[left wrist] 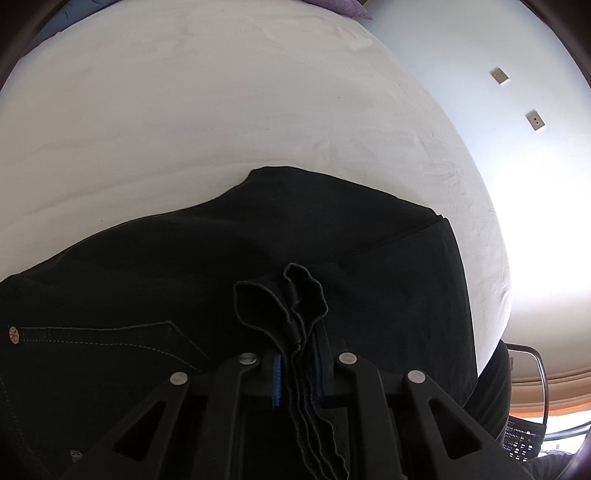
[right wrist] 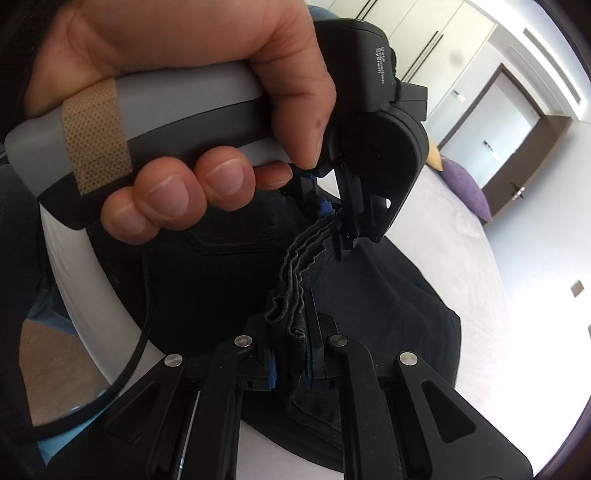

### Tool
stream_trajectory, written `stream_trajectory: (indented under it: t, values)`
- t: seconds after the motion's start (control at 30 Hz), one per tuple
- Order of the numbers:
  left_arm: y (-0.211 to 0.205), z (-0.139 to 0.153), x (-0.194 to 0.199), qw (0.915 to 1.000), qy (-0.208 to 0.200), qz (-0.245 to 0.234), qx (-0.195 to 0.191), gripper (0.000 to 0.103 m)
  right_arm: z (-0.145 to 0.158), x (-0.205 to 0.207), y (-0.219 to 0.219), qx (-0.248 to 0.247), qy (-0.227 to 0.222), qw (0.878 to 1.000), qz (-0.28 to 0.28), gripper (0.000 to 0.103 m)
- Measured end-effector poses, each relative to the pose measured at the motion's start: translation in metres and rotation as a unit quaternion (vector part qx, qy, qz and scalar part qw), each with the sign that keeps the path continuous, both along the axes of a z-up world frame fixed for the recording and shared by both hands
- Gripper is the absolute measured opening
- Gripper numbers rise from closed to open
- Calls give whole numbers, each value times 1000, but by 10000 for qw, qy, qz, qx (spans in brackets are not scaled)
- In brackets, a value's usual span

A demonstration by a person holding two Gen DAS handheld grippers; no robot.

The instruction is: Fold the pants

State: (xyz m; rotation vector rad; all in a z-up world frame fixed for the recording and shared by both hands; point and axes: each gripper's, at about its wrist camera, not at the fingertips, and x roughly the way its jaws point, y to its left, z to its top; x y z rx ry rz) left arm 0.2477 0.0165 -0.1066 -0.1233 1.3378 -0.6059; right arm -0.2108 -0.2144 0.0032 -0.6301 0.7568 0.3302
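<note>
Left wrist view: black pants (left wrist: 258,266) lie spread on a white bed (left wrist: 184,110), and a bunched strip of their hem rises between the jaws of the left gripper (left wrist: 297,363), which are closed on the cloth. A stitched pocket seam and a metal rivet (left wrist: 13,335) show at the pants' left side. Beyond the pants' far edge the bed runs bare and smooth up to a purple pillow (left wrist: 347,7) at its far end, so there is wide open sheet on that side. Right of the pants the bed's edge falls away toward a pale wall with two small plates (left wrist: 499,76). A dark chair frame (left wrist: 535,387) stands past the pants' lower right corner.

Right wrist view: the right gripper (right wrist: 291,363) has its jaws closed on the same bunched hem of the pants (right wrist: 388,314), just beside the left gripper (right wrist: 338,221), and the strip of cloth runs taut between the two. Only this view shows the person's left hand (right wrist: 192,110) wrapped around that gripper's grey handle, a tan strip of tape (right wrist: 96,136) on the handle, a black cable (right wrist: 140,332), and a dark door (right wrist: 517,140) beyond the bed's far end. Only the left view shows the pocket and the bare sheet ahead of the pants.
</note>
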Motion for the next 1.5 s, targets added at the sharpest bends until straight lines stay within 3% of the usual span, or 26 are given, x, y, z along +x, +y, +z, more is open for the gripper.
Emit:
stream_trajectory:
  t: [0.23,0.33,0.37,0.4,0.43,0.5,0.6,0.67,0.7,0.77,0.8,0.83,0.9,0.97,1.0,1.17,1.27,1.37,1.5]
  values:
    - [6,-13,-4,9999,17,101,-77,18,-23,22,3,88,573,9983,-110,11]
    - [24,-5,-17,9993,-290,192,134,35,-14,25,-6,459,837,9953,-150,16]
    - [25,2,-20,9976,-523,276,359,47,-9,25,-12,691,993,9925,-161,19]
    - [25,10,-23,9950,-742,374,562,56,-7,22,-17,887,1103,9897,-192,31]
    - [24,18,-27,9917,-952,459,726,57,0,19,-28,1264,1273,9834,-263,58]
    - [21,37,-34,9854,-1341,534,900,57,14,11,-48,1933,1444,9700,-286,69]
    - [11,55,-56,9740,-1867,521,1170,57,32,5,-103,3024,1891,9331,-462,69]
    - [-4,53,-74,9683,-2028,354,1416,57,33,13,-151,3730,2245,8971,-754,54]
    - [-11,49,-79,9670,-2038,264,1508,57,31,20,-181,4043,2367,8779,-989,32]
    - [-18,34,-88,9675,-1894,143,1667,52,28,37,-230,4461,2354,8525,-1370,27]
    - [-22,19,-94,9716,-1677,86,1665,41,26,45,-254,4627,2330,8419,-1515,20]
    - [-24,2,-98,9736,-1456,81,1758,40,23,54,-277,4791,2333,8303,-1632,14]
    - [-28,-5,-108,9673,-1690,153,1886,41,15,76,-308,5171,2549,8020,-1564,14]
    - [-31,-5,-108,9655,-1649,216,2003,41,6,110,-334,5274,2647,7926,-1536,14]
    - [-31,-5,-106,9665,-1579,271,2007,41,-3,129,-337,5426,2807,7794,-1388,14]
    - [-37,-6,-108,9633,-1619,229,2129,41,-50,175,-352,5529,3204,7535,-1544,14]
    - [-37,-7,-107,9646,-1587,255,2092,41,-73,200,-333,5372,3403,7528,-1702,14]
    - [-37,-6,-107,9640,-1612,251,2101,41,-88,188,-320,5403,3474,7478,-1679,10]
    - [-34,-6,-108,9651,-1612,252,2048,41,-91,158,-298,5247,3604,7575,-1446,10]
